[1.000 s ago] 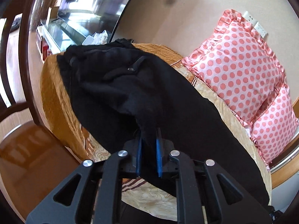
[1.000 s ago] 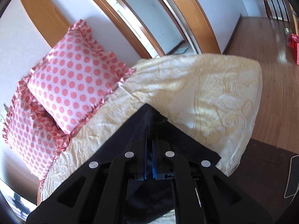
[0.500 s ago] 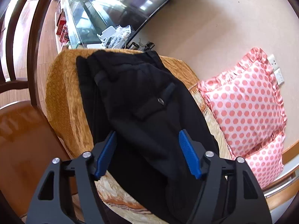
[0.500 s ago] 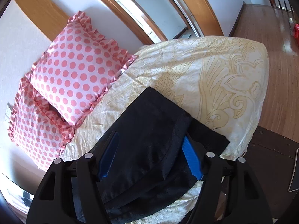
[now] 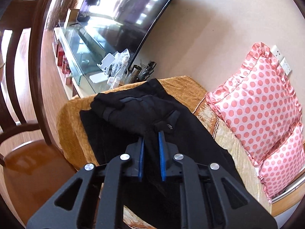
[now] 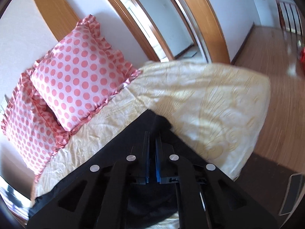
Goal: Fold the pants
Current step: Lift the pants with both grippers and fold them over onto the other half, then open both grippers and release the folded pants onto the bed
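Black pants [image 5: 144,112] lie along a sofa covered with a golden-yellow cloth [image 5: 70,126], their waistband end at the far left end. My left gripper [image 5: 151,135] is shut on a fold of the pants near the back pocket flap. In the right wrist view the pants [image 6: 133,133] lie on the pale yellow cover [image 6: 209,99]. My right gripper [image 6: 152,135] is shut on the pants' leg end, and the fabric bunches up between its blue pads.
Two pink polka-dot pillows [image 5: 261,103] lean on the wall behind the sofa, also in the right wrist view [image 6: 80,72]. A wooden chair [image 5: 24,99] stands left of the sofa. A glass cabinet [image 5: 82,57] with small items is beyond. Wooden floor [image 6: 282,95] lies to the right.
Both grippers were shut on the pants a second ago, open half a second ago, and are now shut on the fabric again. The left one grips nearer the pocket.
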A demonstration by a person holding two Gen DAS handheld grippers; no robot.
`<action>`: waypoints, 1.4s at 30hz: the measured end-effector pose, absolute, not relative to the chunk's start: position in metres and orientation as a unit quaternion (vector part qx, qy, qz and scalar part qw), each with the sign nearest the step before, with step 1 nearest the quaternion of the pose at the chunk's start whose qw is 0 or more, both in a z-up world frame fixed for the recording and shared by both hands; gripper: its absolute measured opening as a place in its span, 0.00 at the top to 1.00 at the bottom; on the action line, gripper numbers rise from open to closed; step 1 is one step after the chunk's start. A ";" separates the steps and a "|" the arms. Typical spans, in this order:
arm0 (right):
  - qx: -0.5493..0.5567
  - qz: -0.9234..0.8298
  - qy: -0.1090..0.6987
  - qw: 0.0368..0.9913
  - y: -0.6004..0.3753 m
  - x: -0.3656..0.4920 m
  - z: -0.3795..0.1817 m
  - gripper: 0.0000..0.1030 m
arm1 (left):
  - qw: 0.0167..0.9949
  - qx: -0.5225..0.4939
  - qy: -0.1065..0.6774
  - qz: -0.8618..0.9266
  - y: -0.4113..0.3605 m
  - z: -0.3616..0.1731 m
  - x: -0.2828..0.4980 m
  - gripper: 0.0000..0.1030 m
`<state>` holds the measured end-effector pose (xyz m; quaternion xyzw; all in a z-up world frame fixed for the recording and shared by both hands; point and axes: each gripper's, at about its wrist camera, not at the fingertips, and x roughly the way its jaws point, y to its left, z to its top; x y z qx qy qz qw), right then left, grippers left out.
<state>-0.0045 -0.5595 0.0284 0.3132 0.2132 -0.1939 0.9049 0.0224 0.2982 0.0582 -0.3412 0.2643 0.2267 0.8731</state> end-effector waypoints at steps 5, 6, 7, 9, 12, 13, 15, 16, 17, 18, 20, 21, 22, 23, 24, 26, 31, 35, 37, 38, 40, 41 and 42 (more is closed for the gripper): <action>0.351 -0.209 0.248 0.878 -0.567 -0.017 -0.007 0.95 | 0.862 -0.335 0.302 0.233 0.301 0.034 0.026 0.87; 0.359 -0.207 0.250 0.875 -0.568 -0.020 -0.012 0.96 | 0.866 -0.323 0.302 0.235 0.298 0.034 0.025 0.87; 0.363 -0.204 0.245 0.876 -0.568 -0.023 -0.014 0.96 | 0.868 -0.314 0.302 0.237 0.297 0.034 0.025 0.86; 0.358 -0.203 0.246 0.877 -0.565 -0.025 -0.012 0.96 | 0.871 -0.304 0.303 0.239 0.296 0.035 0.027 0.85; 0.388 -0.189 0.241 0.869 -0.568 -0.029 -0.014 0.94 | 0.868 -0.309 0.307 0.239 0.299 0.033 0.028 0.81; 0.395 -0.187 0.240 0.867 -0.569 -0.029 -0.014 0.90 | 0.867 -0.310 0.307 0.240 0.298 0.033 0.028 0.81; 0.401 -0.183 0.237 0.865 -0.571 -0.029 -0.015 0.89 | 0.867 -0.309 0.308 0.241 0.298 0.032 0.028 0.80; 0.400 -0.184 0.237 0.866 -0.571 -0.028 -0.015 0.89 | 0.867 -0.309 0.309 0.241 0.298 0.031 0.029 0.79; 0.400 -0.184 0.236 0.866 -0.571 -0.026 -0.015 0.89 | 0.866 -0.309 0.310 0.241 0.298 0.030 0.030 0.78; 0.401 -0.184 0.234 0.866 -0.572 -0.023 -0.015 0.89 | 0.866 -0.310 0.311 0.241 0.297 0.030 0.031 0.78; 0.396 -0.183 0.233 0.869 -0.572 -0.016 -0.015 0.89 | 0.864 -0.312 0.312 0.241 0.297 0.028 0.033 0.77; 0.384 -0.182 0.235 0.874 -0.572 -0.011 -0.013 0.90 | 0.864 -0.312 0.312 0.241 0.297 0.028 0.033 0.77; 0.376 -0.181 0.232 0.879 -0.571 -0.009 -0.010 0.93 | 0.865 -0.309 0.313 0.242 0.297 0.028 0.035 0.77; 0.374 -0.179 0.221 0.883 -0.570 -0.011 -0.005 0.93 | 0.866 -0.306 0.312 0.241 0.296 0.029 0.036 0.83; 0.371 -0.179 0.198 0.890 -0.568 -0.019 0.003 0.94 | 0.868 -0.307 0.309 0.237 0.297 0.032 0.035 0.86; 0.356 -0.192 0.179 0.897 -0.565 -0.031 0.013 0.94 | 0.875 -0.308 0.299 0.225 0.298 0.039 0.032 0.89; 0.370 -0.210 0.217 0.879 -0.572 -0.039 -0.012 0.94 | 0.872 -0.305 0.318 0.214 0.305 0.030 0.032 0.89; 0.342 -0.222 0.221 0.886 -0.563 -0.040 -0.009 0.94 | 0.878 -0.286 0.317 0.217 0.301 0.020 0.027 0.85; 0.335 -0.228 0.229 0.885 -0.561 -0.043 -0.007 0.84 | 0.881 -0.276 0.316 0.219 0.298 0.022 0.025 0.80; 0.334 -0.234 0.229 0.884 -0.561 -0.045 -0.005 0.78 | 0.882 -0.274 0.313 0.221 0.297 0.024 0.022 0.78; 0.299 -0.284 0.218 0.885 -0.556 -0.055 0.008 0.32 | 0.886 -0.268 0.299 0.233 0.298 0.031 0.012 0.68; 0.272 -0.298 0.207 0.892 -0.550 -0.059 0.017 0.28 | 0.888 -0.260 0.288 0.247 0.297 0.036 0.007 0.59; 0.246 -0.301 0.201 0.899 -0.543 -0.058 0.026 0.28 | 0.892 -0.250 0.272 0.261 0.295 0.043 -0.001 0.57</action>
